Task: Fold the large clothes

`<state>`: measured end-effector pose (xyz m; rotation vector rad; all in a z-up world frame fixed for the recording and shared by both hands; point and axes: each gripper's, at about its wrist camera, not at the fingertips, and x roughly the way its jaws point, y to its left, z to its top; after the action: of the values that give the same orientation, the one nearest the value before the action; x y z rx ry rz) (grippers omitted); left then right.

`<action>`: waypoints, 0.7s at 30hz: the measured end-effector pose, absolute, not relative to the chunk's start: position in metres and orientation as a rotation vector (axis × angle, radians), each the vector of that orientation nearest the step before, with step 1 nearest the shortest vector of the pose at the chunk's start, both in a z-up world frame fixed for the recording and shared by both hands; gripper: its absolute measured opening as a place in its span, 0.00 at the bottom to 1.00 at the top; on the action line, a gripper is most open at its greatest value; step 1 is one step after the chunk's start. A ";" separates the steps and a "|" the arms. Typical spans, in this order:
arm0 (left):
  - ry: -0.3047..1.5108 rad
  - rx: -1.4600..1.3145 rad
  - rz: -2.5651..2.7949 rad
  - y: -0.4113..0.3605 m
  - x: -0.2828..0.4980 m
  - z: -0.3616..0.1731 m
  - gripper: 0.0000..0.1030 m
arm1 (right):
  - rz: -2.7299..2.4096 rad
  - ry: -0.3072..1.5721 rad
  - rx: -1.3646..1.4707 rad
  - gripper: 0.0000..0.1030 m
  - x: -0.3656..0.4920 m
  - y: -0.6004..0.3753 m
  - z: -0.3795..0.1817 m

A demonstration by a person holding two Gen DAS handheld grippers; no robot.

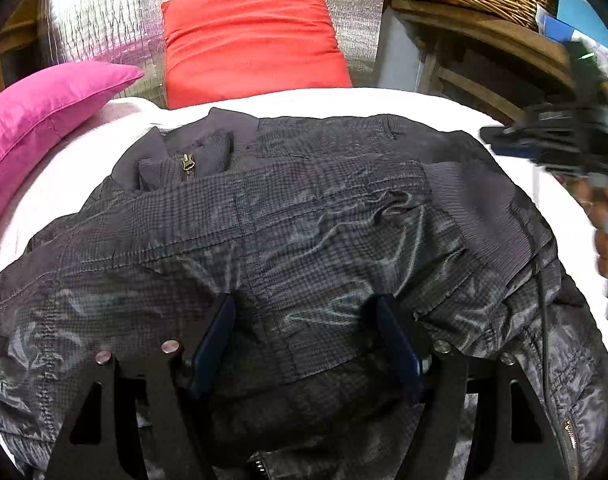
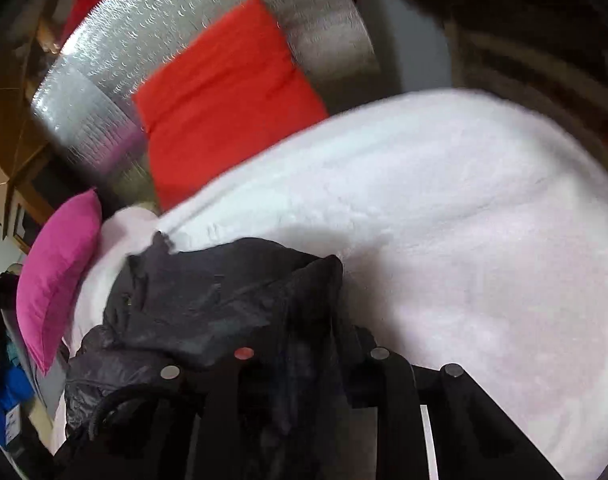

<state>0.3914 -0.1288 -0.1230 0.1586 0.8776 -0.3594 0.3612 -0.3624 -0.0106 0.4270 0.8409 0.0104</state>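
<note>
Left tongs hover apart over the jacket mid-fold on the bed, right tongs clamped on its fabric, likely carrying it across next.

A bed under a fluffy white blanket carries a dark checked jacket, spread flat with its zipped collar toward the pillows; beyond the jacket a pink pillow lies on the blanket, with a red pillow propped behind
</note>
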 end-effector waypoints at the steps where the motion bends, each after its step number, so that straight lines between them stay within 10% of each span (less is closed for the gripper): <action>1: 0.873 0.157 -0.358 -0.129 0.390 -0.123 0.72 | 0.054 0.830 0.416 0.24 0.349 -0.352 -0.002; 4: 0.869 0.149 -0.358 -0.127 0.383 -0.120 0.73 | 0.174 0.832 0.404 0.26 0.314 -0.327 0.010; 7: 0.870 0.139 -0.357 -0.125 0.381 -0.113 0.73 | 0.220 0.939 0.417 0.78 0.304 -0.306 -0.015; 8: 0.881 0.118 -0.352 -0.121 0.379 -0.107 0.73 | 0.195 0.977 0.412 0.82 0.304 -0.306 -0.026; 21: 0.842 -0.061 -0.110 0.043 0.345 -0.083 0.76 | 0.220 0.880 0.418 0.74 0.295 -0.288 0.004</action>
<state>0.3446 0.0434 -0.0826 -0.0606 0.8416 -0.1103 0.2947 -0.2879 0.0044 0.4184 0.8805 0.2200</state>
